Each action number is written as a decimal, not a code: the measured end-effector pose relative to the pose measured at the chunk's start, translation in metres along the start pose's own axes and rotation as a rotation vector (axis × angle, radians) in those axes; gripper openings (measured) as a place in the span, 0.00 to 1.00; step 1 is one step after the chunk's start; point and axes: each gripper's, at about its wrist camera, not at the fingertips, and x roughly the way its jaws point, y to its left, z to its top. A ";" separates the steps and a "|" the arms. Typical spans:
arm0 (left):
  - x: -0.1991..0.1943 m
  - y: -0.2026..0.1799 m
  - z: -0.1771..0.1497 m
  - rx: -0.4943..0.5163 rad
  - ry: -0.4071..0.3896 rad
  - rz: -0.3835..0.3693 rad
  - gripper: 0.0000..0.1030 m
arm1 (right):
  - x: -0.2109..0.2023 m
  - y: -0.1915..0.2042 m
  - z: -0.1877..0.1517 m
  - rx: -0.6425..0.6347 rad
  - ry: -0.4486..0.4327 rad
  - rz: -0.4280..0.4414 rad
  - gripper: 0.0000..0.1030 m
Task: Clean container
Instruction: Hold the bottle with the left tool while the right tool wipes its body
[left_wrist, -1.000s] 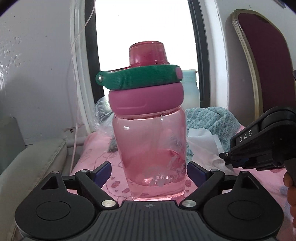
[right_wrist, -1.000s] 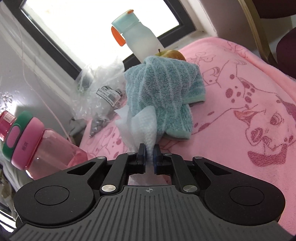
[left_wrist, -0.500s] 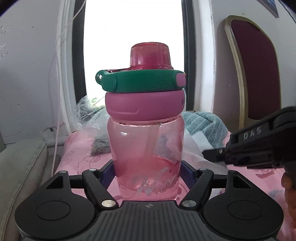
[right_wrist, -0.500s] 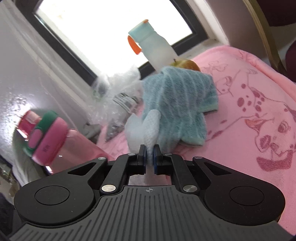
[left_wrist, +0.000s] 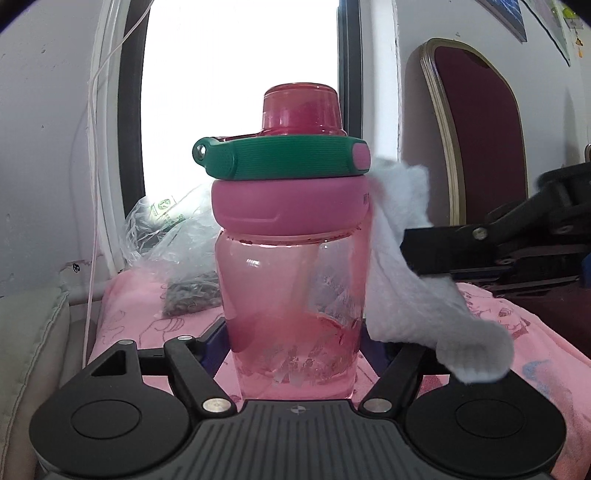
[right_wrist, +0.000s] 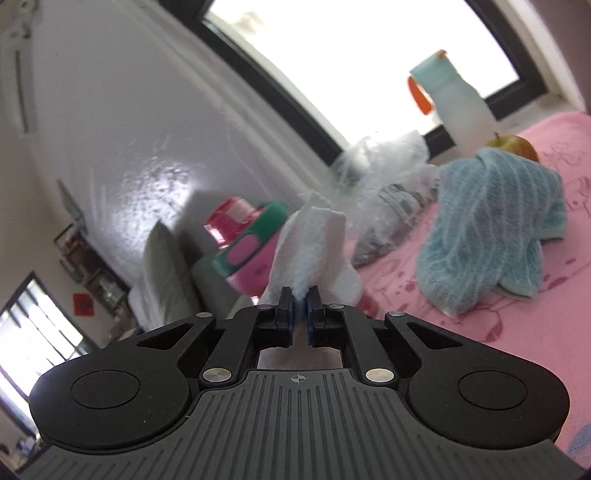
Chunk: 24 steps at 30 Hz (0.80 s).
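A clear pink bottle with a pink lid, green strap and pink cap stands upright in the left wrist view. My left gripper is shut on the bottle's lower body, one finger on each side. A white paper towel rests against the bottle's right side and lid. My right gripper is shut on that white paper towel, which presses against the pink bottle ahead and to the left. The right gripper's black body enters the left wrist view from the right.
A pink dog-print blanket covers the surface. On it lie a teal towel, an apple and a crumpled plastic bag. A pale bottle with an orange loop stands by the window. A maroon chair stands at the right.
My left gripper closed on the pink bottle. My right gripper carried the paper towel left, away from the teal towel, up against the bottle's side.
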 end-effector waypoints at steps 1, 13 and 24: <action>-0.001 -0.002 0.000 0.010 0.000 0.002 0.69 | -0.001 0.003 -0.001 -0.012 -0.020 -0.016 0.08; -0.013 -0.009 -0.004 0.025 -0.006 -0.011 0.69 | 0.053 -0.033 0.005 0.220 -0.003 -0.341 0.09; 0.014 0.007 0.001 0.010 0.003 0.005 0.69 | 0.008 -0.035 0.006 0.264 -0.037 -0.114 0.09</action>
